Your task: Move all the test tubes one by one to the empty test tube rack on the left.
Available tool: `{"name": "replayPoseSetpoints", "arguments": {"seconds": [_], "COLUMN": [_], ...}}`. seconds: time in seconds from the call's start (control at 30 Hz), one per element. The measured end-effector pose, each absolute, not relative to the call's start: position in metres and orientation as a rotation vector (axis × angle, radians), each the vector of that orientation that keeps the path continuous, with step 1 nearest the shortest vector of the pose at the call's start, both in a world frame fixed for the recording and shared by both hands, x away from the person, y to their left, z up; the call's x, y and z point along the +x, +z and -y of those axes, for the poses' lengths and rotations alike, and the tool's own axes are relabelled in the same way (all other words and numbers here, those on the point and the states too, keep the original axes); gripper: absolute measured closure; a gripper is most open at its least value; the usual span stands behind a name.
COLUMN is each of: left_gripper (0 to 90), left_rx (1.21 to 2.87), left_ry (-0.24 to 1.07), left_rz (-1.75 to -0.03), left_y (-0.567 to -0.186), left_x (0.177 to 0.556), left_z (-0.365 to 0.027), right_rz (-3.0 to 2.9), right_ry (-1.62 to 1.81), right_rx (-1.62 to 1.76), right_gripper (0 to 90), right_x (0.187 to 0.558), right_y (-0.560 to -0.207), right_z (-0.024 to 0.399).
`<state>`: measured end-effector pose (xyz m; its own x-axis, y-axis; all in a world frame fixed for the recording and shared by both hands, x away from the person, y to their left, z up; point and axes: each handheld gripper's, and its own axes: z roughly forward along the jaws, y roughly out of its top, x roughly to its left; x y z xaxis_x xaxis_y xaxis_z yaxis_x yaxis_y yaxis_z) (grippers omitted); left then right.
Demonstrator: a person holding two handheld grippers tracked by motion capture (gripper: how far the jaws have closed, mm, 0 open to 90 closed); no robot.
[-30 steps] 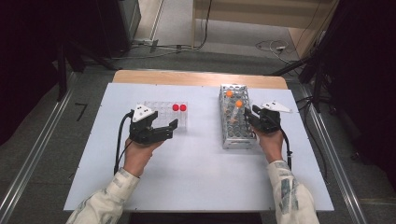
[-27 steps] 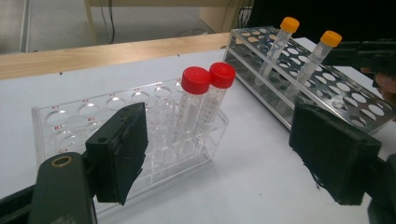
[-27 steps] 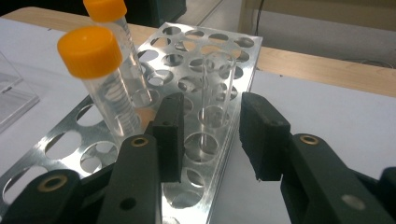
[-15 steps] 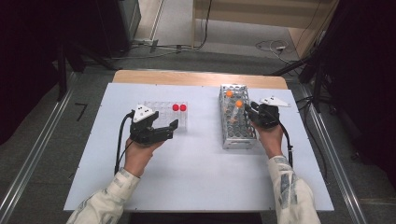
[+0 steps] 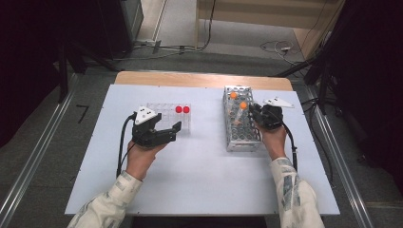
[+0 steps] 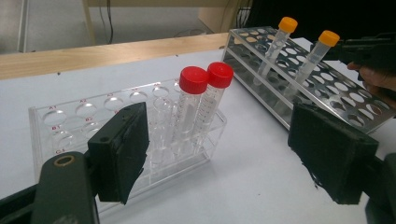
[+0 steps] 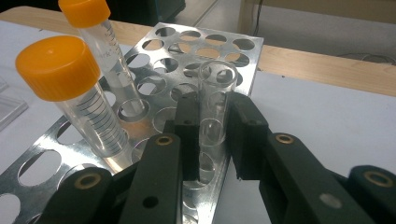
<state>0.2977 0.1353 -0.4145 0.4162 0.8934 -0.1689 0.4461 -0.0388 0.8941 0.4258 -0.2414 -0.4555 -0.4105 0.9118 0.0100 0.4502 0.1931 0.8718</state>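
Observation:
A metal rack [image 5: 241, 139] stands right of centre and holds two orange-capped tubes [image 5: 233, 95]. My right gripper [image 5: 254, 116] is at its right edge. In the right gripper view, the jaws [image 7: 214, 135] have just been closing and now press on a clear uncapped tube [image 7: 215, 88] that stands in a hole of the rack [image 7: 205, 51]. The orange-capped tubes [image 7: 58, 67] stand to its left. My left gripper [image 5: 173, 129] is open in front of a clear plastic rack [image 5: 159, 111] with two red-capped tubes [image 5: 182, 109]. Nothing lies between its pads [image 6: 123, 149].
The white table [image 5: 199, 171] has bare room in front of both racks. A wooden strip [image 5: 199, 79] runs along its far edge. Cables trail on the floor beyond. In the left gripper view, the other gripper [image 6: 369, 51] shows at the metal rack [image 6: 355, 93].
My right gripper has edged slightly toward the metal rack. The left hand and gripper have kept still.

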Motion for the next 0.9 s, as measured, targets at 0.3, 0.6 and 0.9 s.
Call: {"name": "replayPoseSetpoints", "arguments": {"seconds": [0.3, 0.6, 0.9], "left_gripper": [21.5, 21.5, 21.2], "left_rx": [1.659, 1.66, 1.652], "left_ry": [0.553, 0.551, 0.544], "left_rz": [-1.19, -1.186, -1.19], "left_y": [-0.415, -0.414, -0.413], "left_x": [0.298, 0.297, 0.295], "left_z": [-0.135, -0.135, -0.136], "right_rz": [-1.915, -1.866, -1.833], "right_ry": [1.164, 1.197, 1.254], "right_rx": [1.251, 1.218, 1.192], "right_gripper": [73.4, 73.6, 73.7], "right_x": [0.422, 0.413, 0.396], "right_y": [-0.447, -0.422, -0.398], "right_z": [0.242, 0.245, 0.252]}}
